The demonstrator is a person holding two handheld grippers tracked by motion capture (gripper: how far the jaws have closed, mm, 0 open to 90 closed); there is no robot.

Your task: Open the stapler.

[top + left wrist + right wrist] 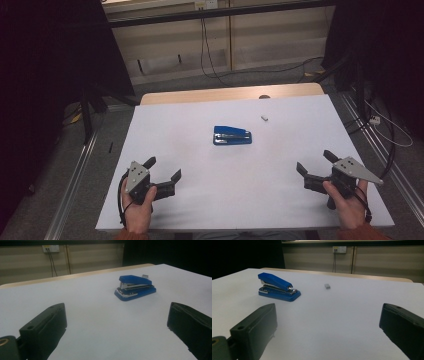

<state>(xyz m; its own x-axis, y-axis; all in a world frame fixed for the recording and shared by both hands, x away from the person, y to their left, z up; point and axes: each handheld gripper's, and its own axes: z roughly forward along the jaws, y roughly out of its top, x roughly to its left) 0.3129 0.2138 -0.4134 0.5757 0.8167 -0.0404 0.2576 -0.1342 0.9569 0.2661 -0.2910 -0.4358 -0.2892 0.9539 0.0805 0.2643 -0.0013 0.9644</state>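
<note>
Stapler mid-table, nothing blocking | small grey block beyond it | we hold left gripper and right gripper wide, empty

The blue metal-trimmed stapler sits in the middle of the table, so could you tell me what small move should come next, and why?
Probably bring the right gripper forward toward the blue stapler: both it and the left gripper stand open and empty near the white table's front edge, apart from the stapler.
</note>
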